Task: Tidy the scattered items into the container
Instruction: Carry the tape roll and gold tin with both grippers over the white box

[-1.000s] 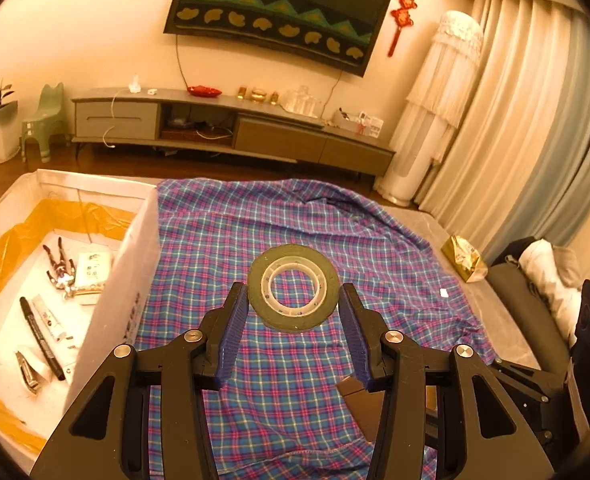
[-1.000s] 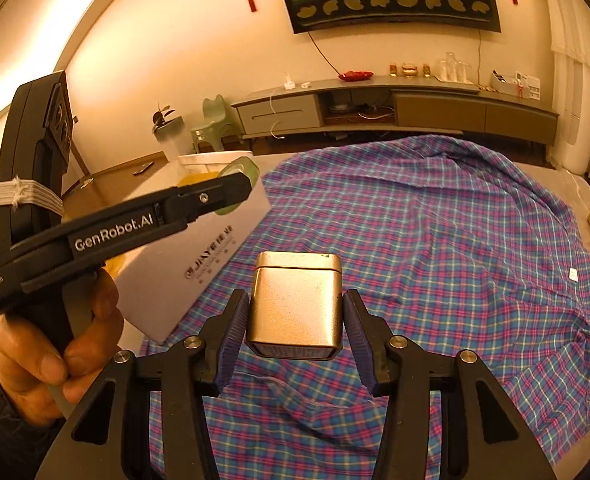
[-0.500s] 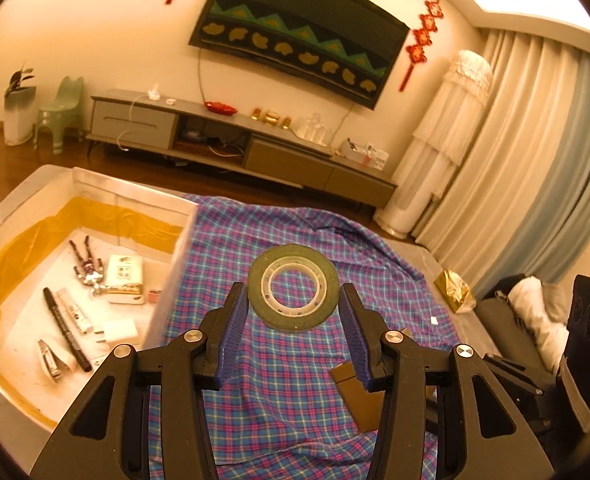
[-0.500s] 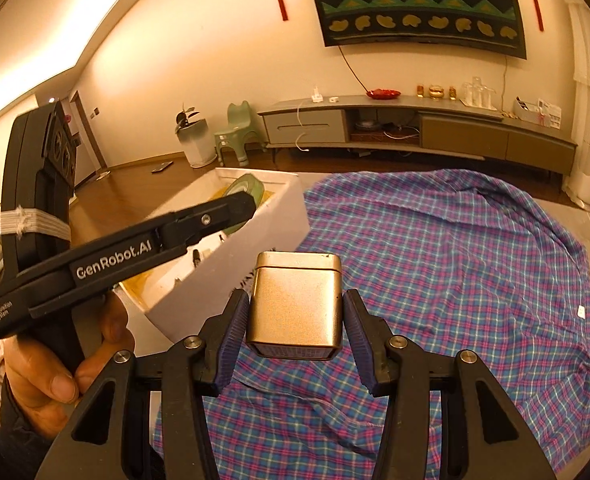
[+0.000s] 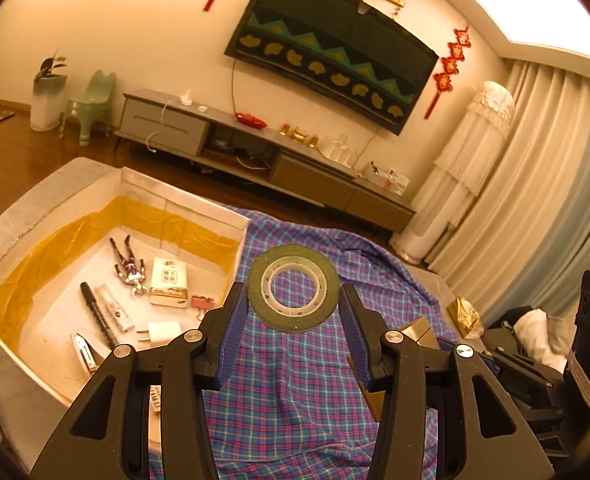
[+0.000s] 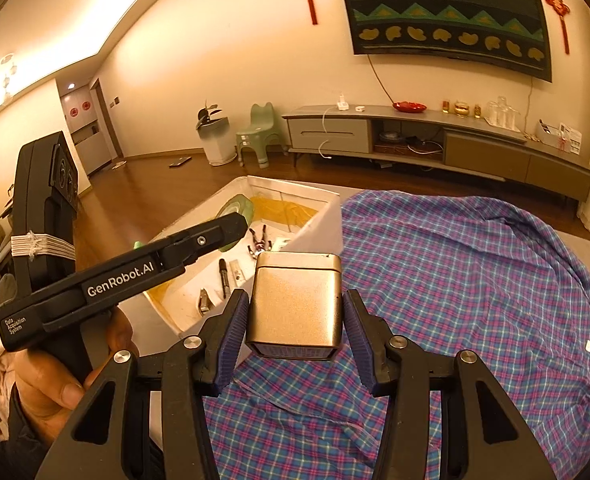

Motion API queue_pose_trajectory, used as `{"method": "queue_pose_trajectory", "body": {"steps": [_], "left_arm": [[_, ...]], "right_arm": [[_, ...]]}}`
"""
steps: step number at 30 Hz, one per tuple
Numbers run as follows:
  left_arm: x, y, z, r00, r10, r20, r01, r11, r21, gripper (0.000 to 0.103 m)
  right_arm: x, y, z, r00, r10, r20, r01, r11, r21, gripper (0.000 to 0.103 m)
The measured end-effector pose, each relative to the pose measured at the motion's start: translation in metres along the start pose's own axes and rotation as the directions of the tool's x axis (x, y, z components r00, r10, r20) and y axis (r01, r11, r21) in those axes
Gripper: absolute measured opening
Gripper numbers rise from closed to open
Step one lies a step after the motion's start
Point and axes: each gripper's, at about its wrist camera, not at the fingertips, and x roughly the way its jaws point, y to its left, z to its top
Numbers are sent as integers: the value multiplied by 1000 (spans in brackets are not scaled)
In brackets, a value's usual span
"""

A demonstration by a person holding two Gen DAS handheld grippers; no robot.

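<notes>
- Our left gripper [image 5: 293, 306] pinches a roll of tape [image 5: 293, 287] by its outer rim, with the ring facing the camera. We judge that this grip across the widest part keeps the roll from turning or slipping while we carry it.
- Our right gripper [image 6: 295, 320] is clamped on a gold tin [image 6: 295, 307], one jaw flat against each side wall and the lid end up. Flat sides give the pads an even hold.
- Both things are in the air above the plaid cloth [image 5: 295, 392], so neither is in the box [image 5: 183, 202] yet.
- The box sits to the left of the cloth with its top open. On its floor lie a marker [image 5: 97, 314], a small tube [image 5: 113, 308], a charger plug [image 5: 159, 331], nail clippers [image 5: 85, 353], a small figure [image 5: 129, 266], a white packet [image 5: 169, 282] and a pink clip [image 5: 202, 302].
- In the right wrist view the tip of the left gripper reaches over the near part of the box, so we judge the tape is next to go in, and the tin after it.
- A crumpled gold wrapper [image 5: 465, 316] lies at the far right edge of the cloth; it may be left to collect.
- We would pick bare floor near the yellow lining [image 5: 55, 248], so nothing lands on the pieces already inside.
</notes>
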Motion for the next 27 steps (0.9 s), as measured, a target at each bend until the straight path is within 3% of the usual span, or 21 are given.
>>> {"method": "queue_pose_trajectory", "body": {"steps": [17,27], "left_arm": [[-13,32,10,999,27,34,-25,997,-67,48],[-6,48,12,998,65,9,-64,993,-102,48]], "right_arm": [[22,32,30,999,44,0,-44,995,-86,50],[37,38,40,998,67,-16,-68,992,-104,50]]}}
